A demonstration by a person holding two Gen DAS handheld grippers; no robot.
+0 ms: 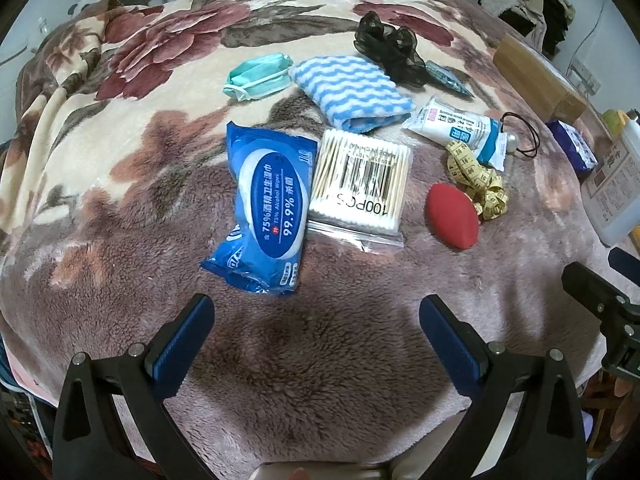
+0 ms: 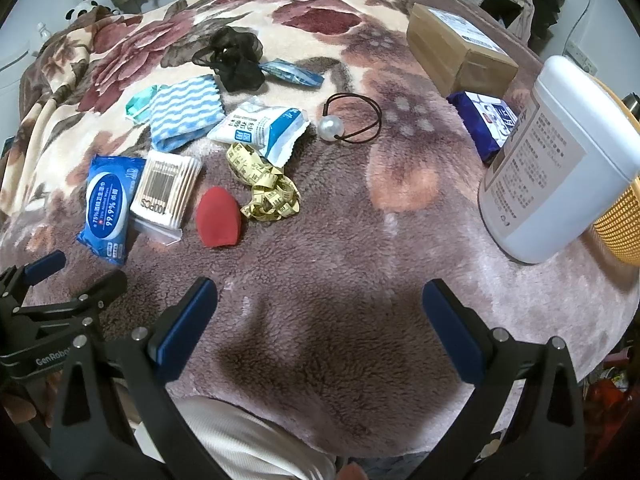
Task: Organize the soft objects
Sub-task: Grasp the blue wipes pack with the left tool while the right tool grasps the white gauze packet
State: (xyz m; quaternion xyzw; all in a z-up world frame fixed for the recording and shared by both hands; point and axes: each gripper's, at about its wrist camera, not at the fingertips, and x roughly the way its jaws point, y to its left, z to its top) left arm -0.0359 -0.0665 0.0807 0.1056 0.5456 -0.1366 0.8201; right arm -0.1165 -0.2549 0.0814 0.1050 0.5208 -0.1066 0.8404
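Observation:
Soft items lie spread on a floral fleece blanket (image 1: 320,360): a blue wipes pack (image 1: 266,204), a cotton swab bag (image 1: 360,184), a blue-white striped cloth (image 1: 352,92), a green face mask (image 1: 258,76), a black mesh scrunchie (image 1: 388,48), a white-blue sachet (image 1: 456,130), a yellow tape measure (image 1: 478,178), a red sponge (image 1: 454,216) and a pearl hair tie (image 2: 348,120). My left gripper (image 1: 316,324) is open and empty, just short of the wipes pack. My right gripper (image 2: 320,312) is open and empty over bare blanket, right of the red sponge (image 2: 218,218).
A large white bottle (image 2: 560,160) stands at the right beside a yellow woven basket (image 2: 620,216). A cardboard box (image 2: 456,48) and a dark blue tissue pack (image 2: 486,120) lie behind it. Clothes are piled at the far right (image 1: 524,4).

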